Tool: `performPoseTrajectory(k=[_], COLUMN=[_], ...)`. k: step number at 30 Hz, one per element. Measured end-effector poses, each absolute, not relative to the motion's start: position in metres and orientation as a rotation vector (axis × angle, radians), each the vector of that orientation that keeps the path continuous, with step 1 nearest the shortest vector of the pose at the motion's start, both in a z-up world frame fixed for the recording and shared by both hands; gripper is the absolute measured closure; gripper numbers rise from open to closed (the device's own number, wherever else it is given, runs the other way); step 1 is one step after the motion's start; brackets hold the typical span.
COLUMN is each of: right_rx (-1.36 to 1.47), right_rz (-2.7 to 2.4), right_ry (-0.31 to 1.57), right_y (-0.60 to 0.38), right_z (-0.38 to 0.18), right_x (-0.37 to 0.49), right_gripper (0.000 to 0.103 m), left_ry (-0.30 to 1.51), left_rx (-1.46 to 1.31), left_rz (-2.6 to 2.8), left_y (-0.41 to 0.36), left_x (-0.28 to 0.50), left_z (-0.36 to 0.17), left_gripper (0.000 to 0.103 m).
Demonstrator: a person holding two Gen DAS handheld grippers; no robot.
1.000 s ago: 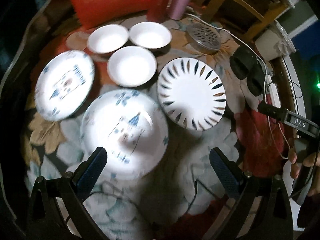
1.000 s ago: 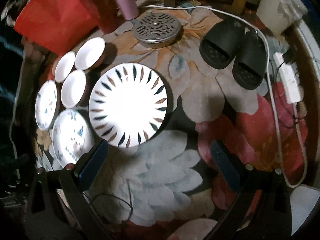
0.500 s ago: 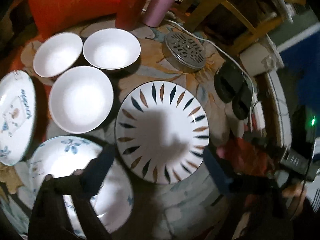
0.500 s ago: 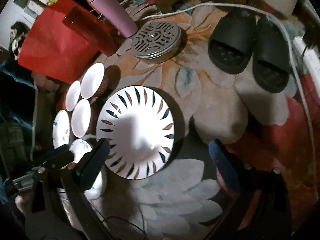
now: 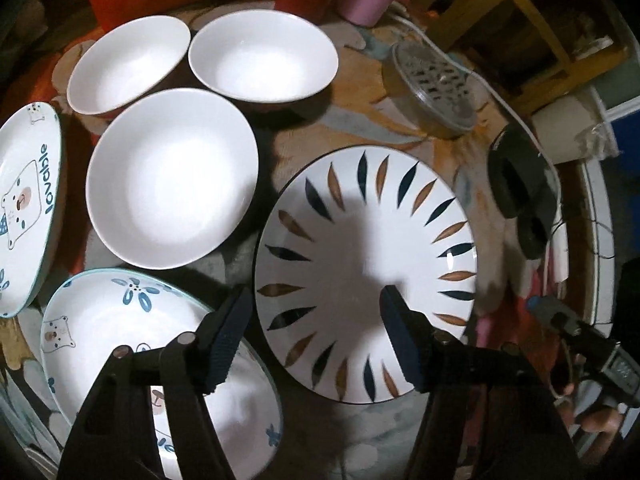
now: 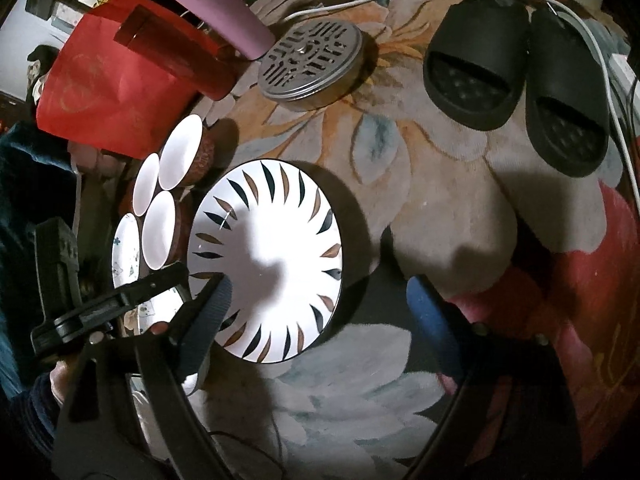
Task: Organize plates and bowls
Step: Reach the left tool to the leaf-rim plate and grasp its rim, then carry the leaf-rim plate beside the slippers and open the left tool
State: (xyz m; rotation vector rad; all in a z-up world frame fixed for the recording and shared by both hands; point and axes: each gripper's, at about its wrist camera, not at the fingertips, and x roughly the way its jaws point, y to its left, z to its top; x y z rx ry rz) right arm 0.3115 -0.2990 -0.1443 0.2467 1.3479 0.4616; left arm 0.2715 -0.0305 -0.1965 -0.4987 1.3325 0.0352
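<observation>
While our left gripper narrows its jaws over the near-left rim of the leaf-patterned plate, not yet gripping, our right gripper also closes on nothing. Three white bowls and two bear plates lie separately on the rug; nothing looks stacked.

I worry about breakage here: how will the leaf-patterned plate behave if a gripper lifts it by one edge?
The leaf-patterned plate looks like glazed ceramic: probably stiff, fragile and fairly heavy. Its glossy rim may slip between the pads. It lies flat on the soft floral rug, so getting a finger under its edge looks awkward.
</observation>
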Motion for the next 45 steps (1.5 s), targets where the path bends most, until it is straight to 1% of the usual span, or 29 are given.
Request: performPoseTrajectory(k=[1,3,5,7,9,11,13,14,15,16,17,18,19,20,21,22,24,26,33,38,45], right_rx=[0.242,0.231,0.222,0.220,0.218,0.212,0.204,0.199,0.192,0.189,0.184,0.178,0.175,0.170,0.159,0.152,0.119,0.072,0.052,0.073,0.130], right_rz=[0.463,0.462,0.463,0.467,0.461,0.452,0.444,0.440,0.437,0.438,0.442,0.449,0.456,0.464,0.473,0.478,0.485,0.484,0.527,0.531,0.509], right_ry=[1.348,1.352,1.360,1.372,1.379,1.387,1.402,1.408,1.415,1.420,1.426,1.434,1.438,1.443,1.452,1.459,1.474,1.467,1.456,1.434,1.413], right_y=[-0.298,-0.296,-0.294,-0.292,-0.290,-0.289,-0.285,-0.284,-0.282,-0.281,-0.279,-0.277,-0.274,-0.272,-0.269,-0.266,-0.260,-0.255,-0.259,-0.271,-0.300], right_z=[-0.145,-0.150,-0.155,-0.161,-0.168,-0.174,-0.184,-0.188,-0.193,-0.195,-0.199,-0.202,-0.204,-0.206,-0.209,-0.210,-0.214,-0.213,-0.210,-0.201,-0.193], right_x=[0.312,0.314,0.316,0.319,0.322,0.325,0.329,0.330,0.332,0.332,0.332,0.333,0.333,0.333,0.333,0.332,0.329,0.327,0.322,0.312,0.309], right_gripper=[0.013,0.013,0.016,0.021,0.022,0.026,0.033,0.035,0.039,0.043,0.045,0.050,0.057,0.061,0.068,0.077,0.086,0.085,0.087,0.088,0.088], left_ry=[1.341,1.351,1.354,1.357,1.361,1.376,1.389,1.387,1.388,1.388,1.388,1.388,1.390,1.389,1.389,1.391,1.392,1.392,1.368,1.344,1.328], left_rx=[-0.483,-0.466,-0.462,-0.457,-0.451,-0.447,-0.430,-0.414,-0.403,-0.393,-0.388,-0.383,-0.374,-0.369,-0.368,-0.363,-0.344,-0.329,-0.262,-0.240,-0.194], left_rz=[0.040,0.054,0.061,0.067,0.069,0.067,0.064,0.065,0.064,0.065,0.068,0.070,0.071,0.068,0.064,0.060,0.057,0.055,0.044,0.032,-0.043], left_y=[-0.032,-0.031,-0.030,-0.028,-0.027,-0.028,-0.029,-0.029,-0.030,-0.029,-0.029,-0.028,-0.027,-0.026,-0.026,-0.025,-0.026,-0.028,-0.036,-0.040,-0.065], left_x=[0.272,0.273,0.274,0.276,0.278,0.279,0.279,0.279,0.278,0.278,0.278,0.277,0.277,0.277,0.276,0.277,0.277,0.278,0.273,0.266,0.265], left_z=[-0.200,-0.205,-0.209,-0.213,-0.218,-0.224,-0.230,-0.230,-0.231,-0.231,-0.231,-0.231,-0.231,-0.231,-0.231,-0.230,-0.229,-0.229,-0.225,-0.215,-0.203], left_gripper=[0.043,0.044,0.047,0.051,0.054,0.063,0.067,0.069,0.070,0.074,0.078,0.080,0.084,0.085,0.085,0.085,0.085,0.085,0.085,0.085,0.085])
